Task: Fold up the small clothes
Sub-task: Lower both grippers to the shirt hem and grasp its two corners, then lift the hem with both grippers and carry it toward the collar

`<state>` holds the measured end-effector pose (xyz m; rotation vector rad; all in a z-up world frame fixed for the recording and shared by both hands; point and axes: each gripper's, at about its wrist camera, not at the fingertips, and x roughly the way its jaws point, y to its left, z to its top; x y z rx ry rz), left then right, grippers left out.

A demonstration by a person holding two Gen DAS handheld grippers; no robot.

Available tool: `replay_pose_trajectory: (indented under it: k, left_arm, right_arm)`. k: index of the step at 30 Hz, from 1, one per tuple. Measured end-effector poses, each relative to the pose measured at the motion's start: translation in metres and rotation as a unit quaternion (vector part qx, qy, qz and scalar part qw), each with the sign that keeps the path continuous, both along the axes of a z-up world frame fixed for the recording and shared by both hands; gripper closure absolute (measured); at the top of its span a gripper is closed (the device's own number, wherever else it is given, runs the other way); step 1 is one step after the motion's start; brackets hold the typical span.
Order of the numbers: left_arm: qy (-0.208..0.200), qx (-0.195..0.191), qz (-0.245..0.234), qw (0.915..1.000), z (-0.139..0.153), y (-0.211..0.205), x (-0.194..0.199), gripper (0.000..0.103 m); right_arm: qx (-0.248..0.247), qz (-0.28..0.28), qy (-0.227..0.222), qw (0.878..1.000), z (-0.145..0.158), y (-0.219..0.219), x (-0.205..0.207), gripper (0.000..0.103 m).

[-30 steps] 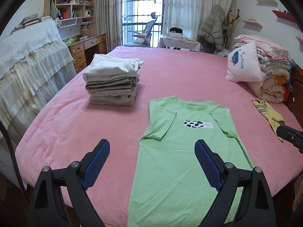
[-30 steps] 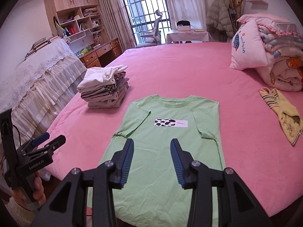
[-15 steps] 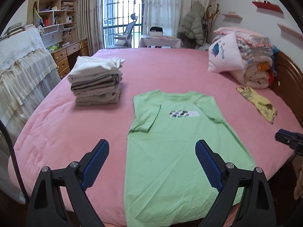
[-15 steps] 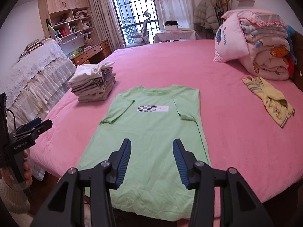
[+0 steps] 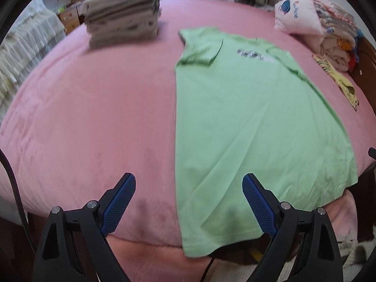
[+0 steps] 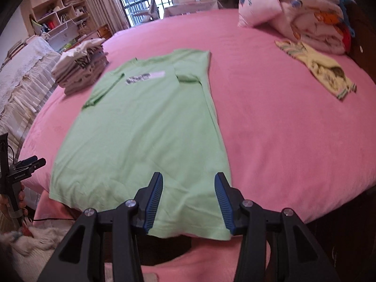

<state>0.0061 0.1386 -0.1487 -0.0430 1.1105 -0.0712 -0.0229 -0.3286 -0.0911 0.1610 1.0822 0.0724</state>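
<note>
Green t-shirt lies flat, face up on the pink bed, hem hanging over the near edge. Both sleeves already turned in, so I'd judge side folds done; the lengthwise fold is still left. Stack of folded clothes sits far left, well apart; one yellow garment lies unfolded on the right. Left claw spread wide over the shirt's left hem corner, holding nothing. Right claw parted, straddling the right hem corner, not pinching. Shirt: thin soft knit, light creases. Bed cover: plush fleece.
</note>
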Motion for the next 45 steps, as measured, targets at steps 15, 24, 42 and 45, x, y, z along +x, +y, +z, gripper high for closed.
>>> replay_pose_trajectory:
  k: [15,24,42,45]
  left_arm:
    - [0.106,-0.052,-0.036,0.9923,-0.064,0.026,-0.029,0.018]
    - [0.109,-0.098,-0.026,0.9888,-0.077,0.041,-0.032,0.024]
    - [0.129,-0.108,-0.026,0.9854,-0.076,0.03,-0.032,0.052]
    - [0.134,-0.102,-0.043,0.9847,-0.077,0.018,-0.031,0.089]
  right_arm:
    - [0.027,0.02,0.093,0.995,-0.073,-0.03,-0.017,0.057]
    - [0.066,0.02,0.109,0.992,-0.091,-0.03,-0.009,0.072]
    - [0.059,0.022,0.118,0.991,-0.091,-0.023,-0.009,0.092]
    - [0.057,0.023,0.119,0.991,-0.092,-0.021,-0.008,0.093]
